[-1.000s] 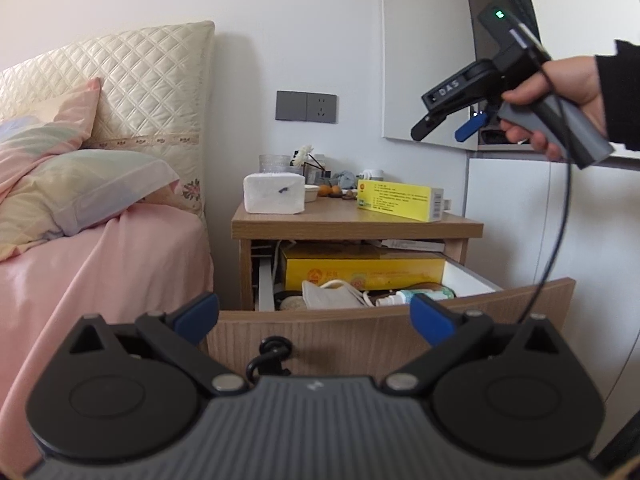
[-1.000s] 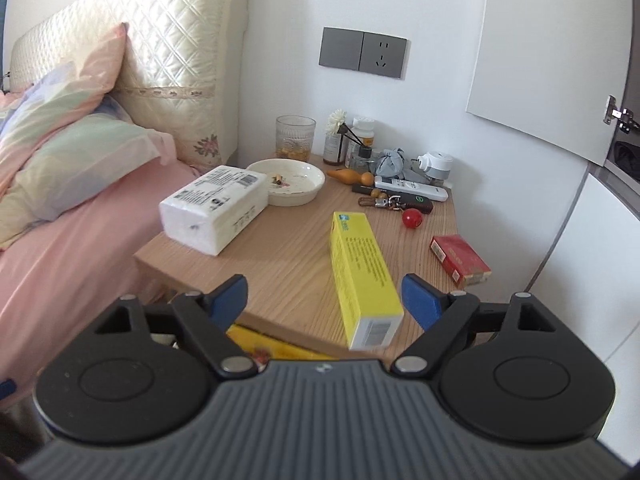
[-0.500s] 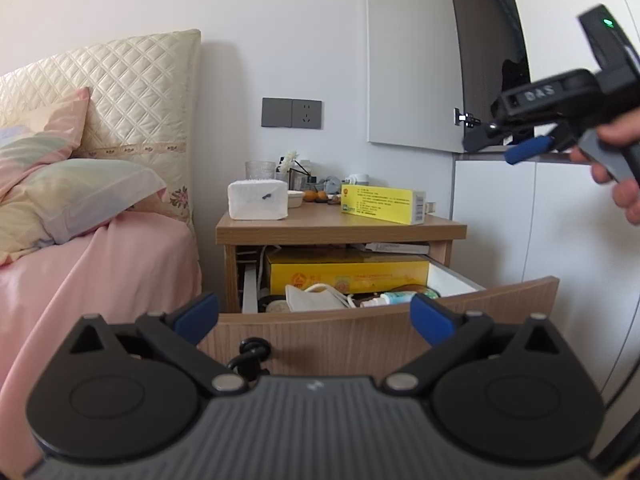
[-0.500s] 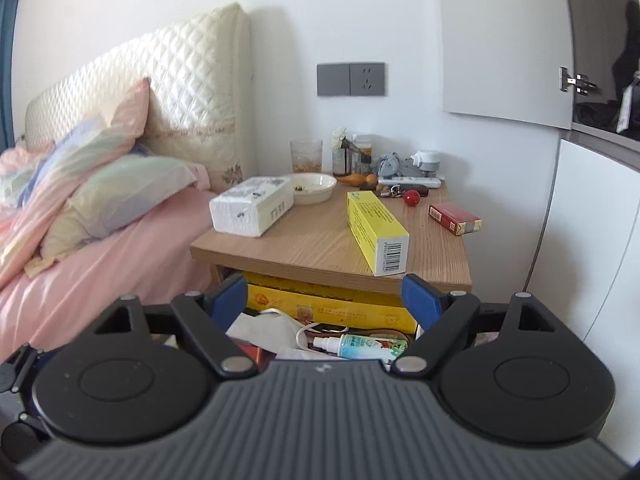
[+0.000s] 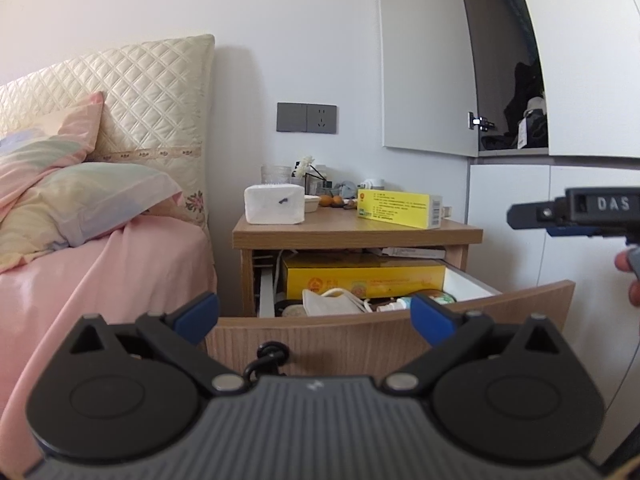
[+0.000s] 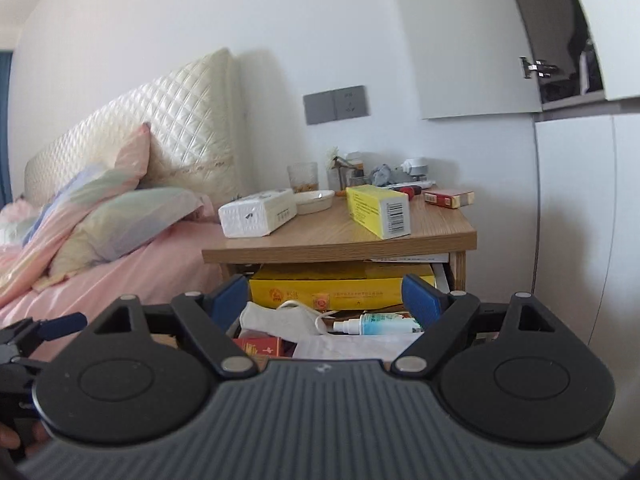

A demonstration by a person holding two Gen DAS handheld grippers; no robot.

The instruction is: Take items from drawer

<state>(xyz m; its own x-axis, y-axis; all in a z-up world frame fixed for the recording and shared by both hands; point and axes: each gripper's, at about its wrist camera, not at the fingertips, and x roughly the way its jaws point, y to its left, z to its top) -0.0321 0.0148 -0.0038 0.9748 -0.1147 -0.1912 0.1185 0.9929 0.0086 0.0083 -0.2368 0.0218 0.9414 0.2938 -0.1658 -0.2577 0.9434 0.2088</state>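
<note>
The nightstand's drawer (image 5: 392, 332) stands pulled out. Inside it lie a large yellow box (image 5: 364, 278) (image 6: 340, 286), a white face mask (image 5: 332, 302) (image 6: 284, 318), a small spray bottle (image 6: 376, 325) (image 5: 394, 305) and a red packet (image 6: 260, 346). My left gripper (image 5: 314, 314) is open, empty, low in front of the drawer front. My right gripper (image 6: 326, 300) is open and empty just before the drawer, over its near edge; in the left wrist view the right gripper (image 5: 532, 220) shows side-on at the right edge, held by a hand (image 5: 630, 280).
On the nightstand top (image 6: 340, 236) sit a white tissue pack (image 6: 258, 214), a long yellow carton (image 6: 378, 210), a dish (image 6: 314, 200), a glass, a red packet (image 6: 448, 199) and small clutter. A pink bed (image 5: 100, 264) is left, white cabinets (image 5: 512, 200) right.
Both grippers drew back from the nightstand. The right gripper dropped from above the tabletop to drawer level; its view has gone from the tabletop to the drawer contents.
</note>
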